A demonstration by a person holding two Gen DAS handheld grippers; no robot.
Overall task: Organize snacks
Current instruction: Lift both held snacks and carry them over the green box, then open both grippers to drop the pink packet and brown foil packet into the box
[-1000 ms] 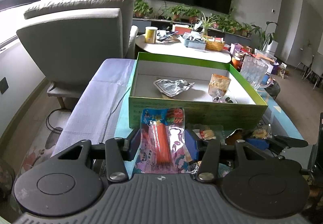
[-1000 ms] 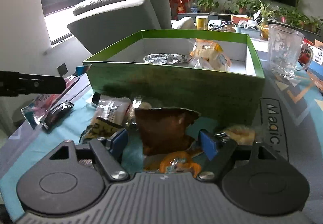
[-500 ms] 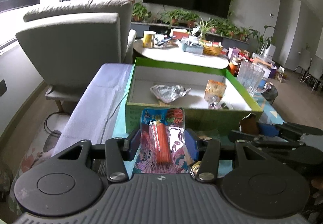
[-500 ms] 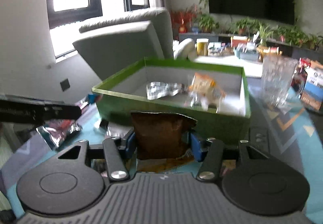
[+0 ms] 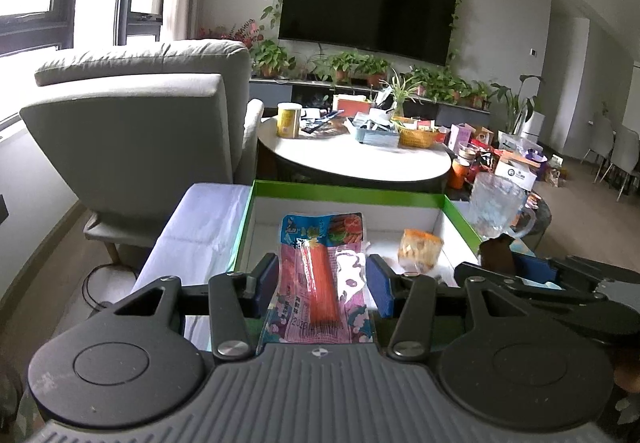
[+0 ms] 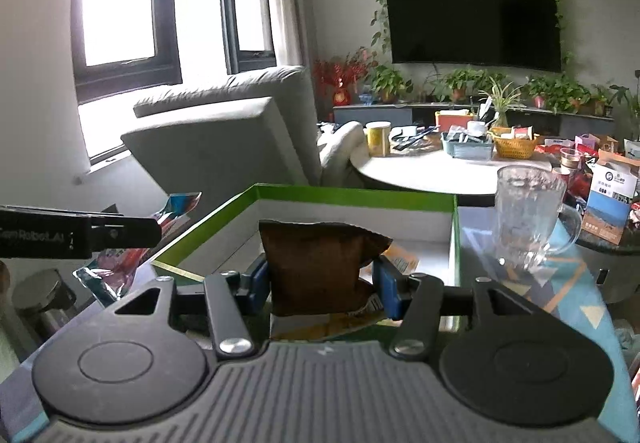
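Observation:
My left gripper (image 5: 322,283) is shut on a pink and blue sausage packet (image 5: 320,279) and holds it above the near edge of the green box (image 5: 348,190). My right gripper (image 6: 322,283) is shut on a brown snack pouch (image 6: 316,267) and holds it over the near side of the same green box (image 6: 352,193). An orange snack bag (image 5: 418,255) lies inside the box. The right gripper with the brown pouch (image 5: 496,253) shows at the right of the left wrist view. The left gripper's sausage packet (image 6: 120,259) shows at the left of the right wrist view.
A clear glass mug (image 6: 528,215) stands just right of the box, also in the left wrist view (image 5: 496,207). A grey armchair (image 5: 140,131) is at the left. A cluttered round white table (image 5: 352,155) lies beyond the box. The patterned tabletop (image 6: 560,307) extends right.
Both grippers have risen and moved forward with their snacks, from table level in front of the box to above its near edge. The right gripper closed on the brown pouch and lifted it.

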